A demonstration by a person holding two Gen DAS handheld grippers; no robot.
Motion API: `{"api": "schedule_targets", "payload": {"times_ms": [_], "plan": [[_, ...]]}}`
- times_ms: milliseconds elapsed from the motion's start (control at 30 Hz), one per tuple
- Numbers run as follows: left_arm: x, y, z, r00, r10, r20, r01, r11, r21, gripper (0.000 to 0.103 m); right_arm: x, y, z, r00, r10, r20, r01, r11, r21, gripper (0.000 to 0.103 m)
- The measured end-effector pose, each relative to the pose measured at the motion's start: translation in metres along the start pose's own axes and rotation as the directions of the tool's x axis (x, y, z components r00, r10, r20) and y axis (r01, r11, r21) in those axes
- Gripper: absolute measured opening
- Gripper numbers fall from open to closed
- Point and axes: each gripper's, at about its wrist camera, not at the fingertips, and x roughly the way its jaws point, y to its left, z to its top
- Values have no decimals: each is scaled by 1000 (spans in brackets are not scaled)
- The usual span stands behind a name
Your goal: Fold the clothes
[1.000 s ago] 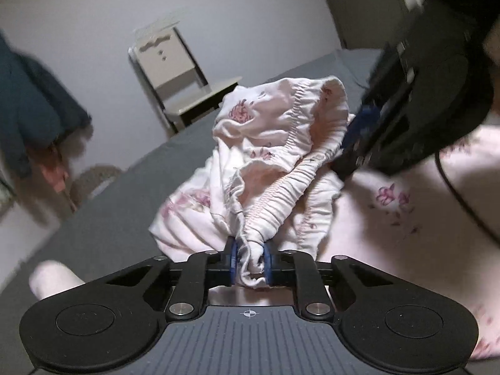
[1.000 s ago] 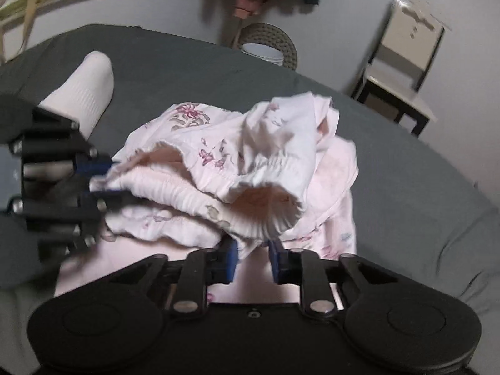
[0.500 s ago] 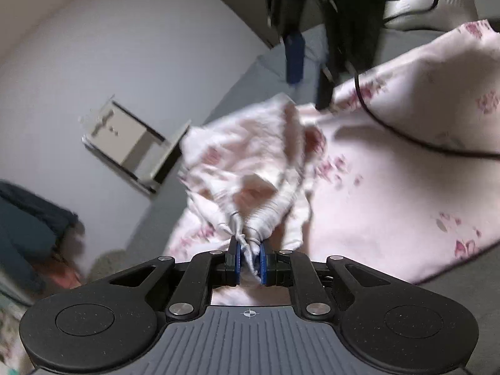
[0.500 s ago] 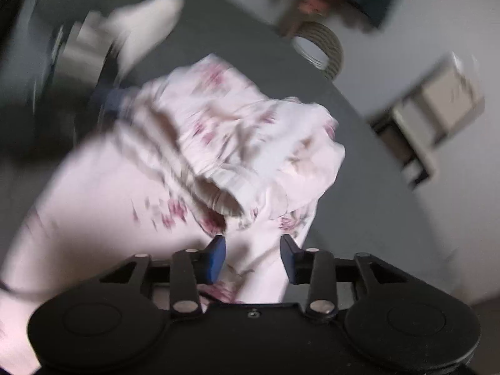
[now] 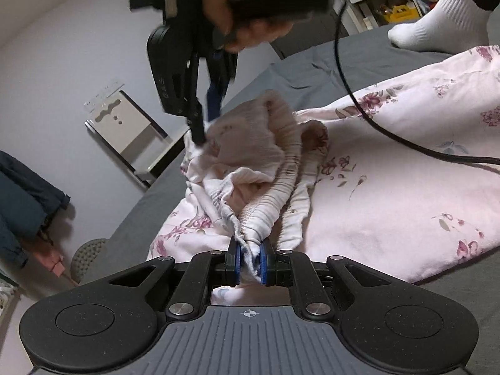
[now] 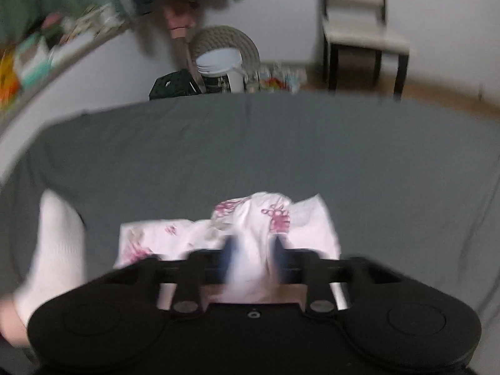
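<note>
Two grippers: we hold one in each hand, both working on one floral garment (image 5: pixel 390 187) on a grey bed (image 5: pixel 468 297).
Left gripper (image 5: pixel 250 264): nearest to us, its blue pads pinched tight on a bunched end of the elastic waistband (image 5: pixel 275 187).
Garment: pale pink with purple flowers; it starts at our left pads and runs up and away. The gathered waistband rises in a hump toward the far side; a flat panel spreads to the right across the bed.
Long axis: we judge the waistband runs straight from the left gripper out to the right one, so pulling the two apart should stretch it flat.
Right gripper (image 5: pixel 203 125): farther off, held in a hand (image 5: pixel 250 22), coming down from above onto the far end of the waistband. Its own view is blurred; cloth (image 6: pixel 250 250) lies between its fingers, which stand somewhat apart, but we cannot tell whether it grips.
Open room: bare grey sheet (image 6: pixel 250 156) beyond the garment, ahead of the right gripper.
Edges: a white-socked foot (image 5: pixel 437 15) rests on the bed at far right; a chair (image 6: pixel 359 31) stands past the bed's edge.
</note>
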Motion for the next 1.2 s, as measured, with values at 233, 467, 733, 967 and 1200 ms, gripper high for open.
{"api": "schedule_targets", "payload": {"times_ms": [233,467,733,967,1200], "plan": [[-6,7,7,999,-49,-7,48,997,-65,11,-5,-43,-16,987,-150,-54,154,984,85,8],[-2,2,1,997,-77,-30,74,993,-97,12,3,-72,-34,988,-114,-103,130,978,164,47],[-17,44,0,980,-196,-34,167,903,-395,38,-31,-93,-34,999,-32,1,31,965,262,65],[-21,119,-21,990,-115,81,140,731,-668,92,-44,-85,-27,999,-38,30,34,990,137,69],[50,177,-29,987,-161,-17,81,580,-810,92,-20,-93,3,998,24,55,-33,985,171,69]]}}
